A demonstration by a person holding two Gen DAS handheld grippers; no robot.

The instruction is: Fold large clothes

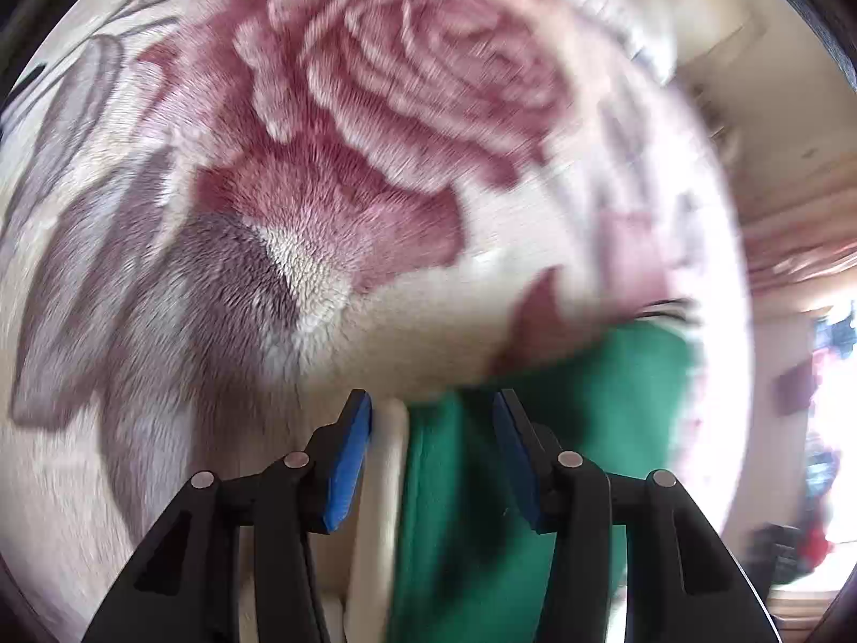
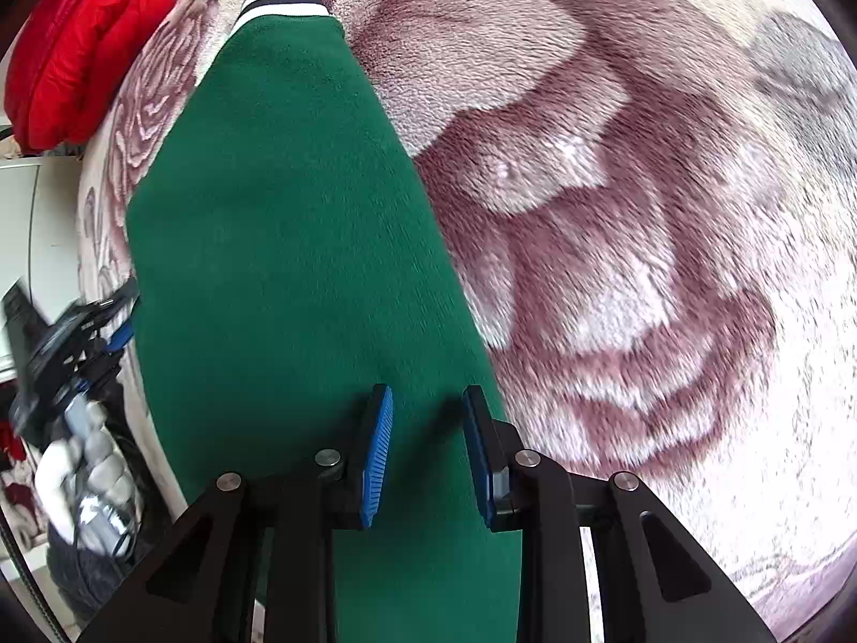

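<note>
- left claw [image 1: 431,450]: jaws parted, blue pads [image 1: 348,461] clear of the cloth; green fabric and a white band lie between them but nothing is pinched. Points steeply down.
- right claw [image 2: 426,455]: jaws part-open, pads not pressing; it hovers over the near end of the green garment [image 2: 289,246], with cloth below the gap, not gripped as far as I can see.
- green garment: long folded strip on the bed, running from the right claw away to a black-and-white striped cuff [image 2: 284,0] at its far end. In the left wrist view its edge is blurred, with a white part [image 1: 383,482] just beside the green.
- left claw also shows at the left edge of the right wrist view, blurred, at the garment's left side; a gloved hand [image 2: 91,471] holds its handle.
- floral blanket [image 2: 616,214]: plush, cream with dusky pink roses and grey leaves, covers the bed under everything.
- red padded item [image 2: 91,43]: lies on the blanket past the garment's far end, toward the bed's far left corner; apart from the green cloth.
- room beyond the bed edge in the left wrist view is too blurred to tell.
</note>
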